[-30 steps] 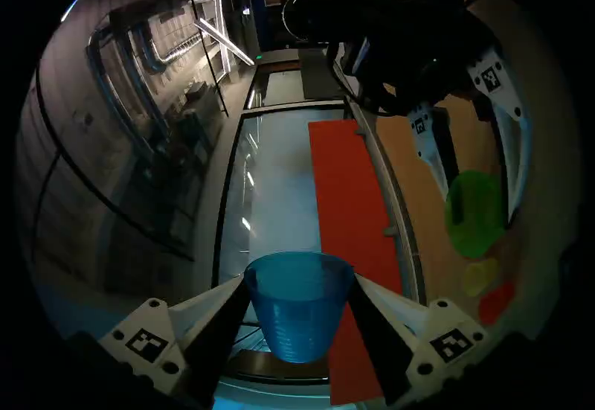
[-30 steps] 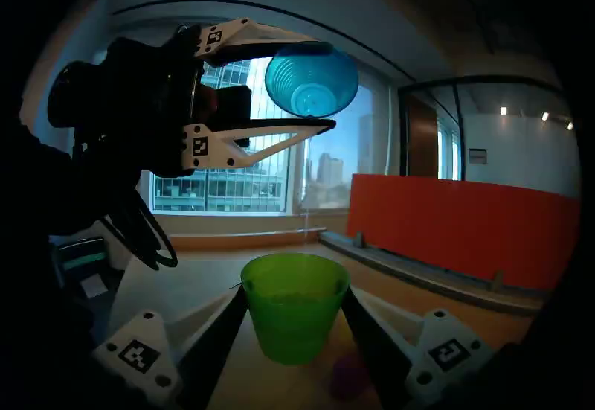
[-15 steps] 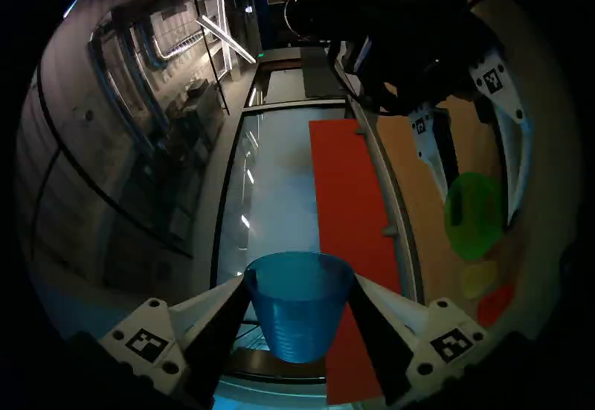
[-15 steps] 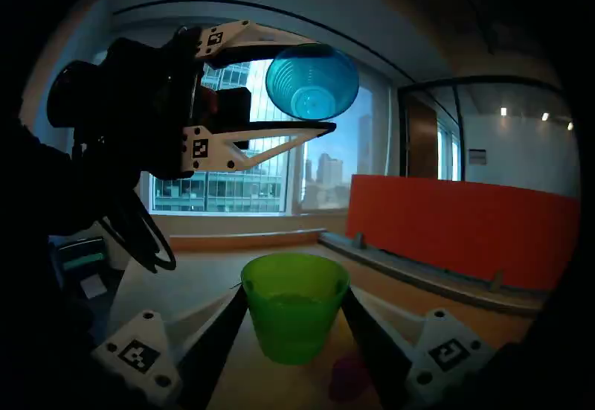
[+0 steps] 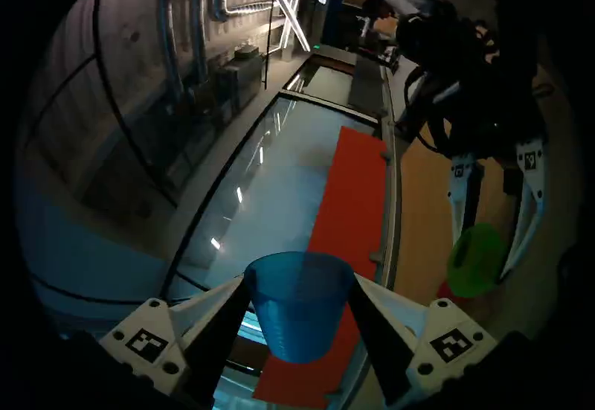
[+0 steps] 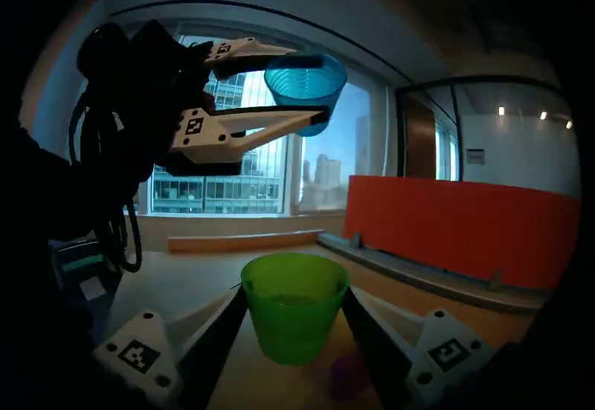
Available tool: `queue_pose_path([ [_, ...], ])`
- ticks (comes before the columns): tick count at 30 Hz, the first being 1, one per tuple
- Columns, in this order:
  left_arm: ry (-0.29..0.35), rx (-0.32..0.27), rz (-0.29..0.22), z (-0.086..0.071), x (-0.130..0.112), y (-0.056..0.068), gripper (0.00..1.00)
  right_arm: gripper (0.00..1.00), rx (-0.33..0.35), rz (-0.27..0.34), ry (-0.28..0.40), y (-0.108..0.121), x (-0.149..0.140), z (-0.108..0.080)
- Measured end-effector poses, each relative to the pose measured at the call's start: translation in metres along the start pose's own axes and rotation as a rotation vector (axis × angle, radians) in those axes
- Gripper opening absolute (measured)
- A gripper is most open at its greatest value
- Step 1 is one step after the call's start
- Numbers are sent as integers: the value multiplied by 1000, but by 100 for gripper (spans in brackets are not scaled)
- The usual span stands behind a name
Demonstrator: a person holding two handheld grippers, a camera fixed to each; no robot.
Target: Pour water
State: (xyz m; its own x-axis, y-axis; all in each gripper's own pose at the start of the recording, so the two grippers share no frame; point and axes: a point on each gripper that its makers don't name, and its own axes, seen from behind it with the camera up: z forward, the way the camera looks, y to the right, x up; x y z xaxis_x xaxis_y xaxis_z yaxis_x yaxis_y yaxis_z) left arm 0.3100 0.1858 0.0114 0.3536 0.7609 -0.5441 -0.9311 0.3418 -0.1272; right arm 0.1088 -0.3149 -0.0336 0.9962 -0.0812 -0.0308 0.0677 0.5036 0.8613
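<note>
My left gripper (image 5: 300, 295) is shut on a translucent blue cup (image 5: 300, 317), both fingers pressing on its sides. In the right gripper view this blue cup (image 6: 305, 86) hangs high, above and a little beyond the green cup, close to upright with its mouth upward, held by the left gripper (image 6: 294, 97). My right gripper (image 6: 295, 302) is shut on a translucent green cup (image 6: 295, 313), held upright just above the table. In the left gripper view the green cup (image 5: 476, 259) appears at the right between the right gripper's white fingers (image 5: 526, 216).
A wooden table (image 6: 193, 280) runs to a large window (image 6: 223, 179). An orange partition (image 6: 476, 224) stands along the table's right side. A small purple thing (image 6: 346, 373) lies just under the green cup. A dark device (image 6: 82, 265) and cables sit at the left.
The left gripper has turned the blue cup from mouth-toward-the-green-cup back to near upright and swung a little. The right gripper and green cup have stayed still.
</note>
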Motion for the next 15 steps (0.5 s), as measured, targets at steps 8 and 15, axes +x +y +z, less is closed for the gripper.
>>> queue_pose_path([
  [8,-1,-12,-202,1,-8,3,86,89,-3,-1,6,1,2,-2],
  [15,-16,-21,-383,-1,-13,2,86,89,-6,2,10,2,1,-4],
])
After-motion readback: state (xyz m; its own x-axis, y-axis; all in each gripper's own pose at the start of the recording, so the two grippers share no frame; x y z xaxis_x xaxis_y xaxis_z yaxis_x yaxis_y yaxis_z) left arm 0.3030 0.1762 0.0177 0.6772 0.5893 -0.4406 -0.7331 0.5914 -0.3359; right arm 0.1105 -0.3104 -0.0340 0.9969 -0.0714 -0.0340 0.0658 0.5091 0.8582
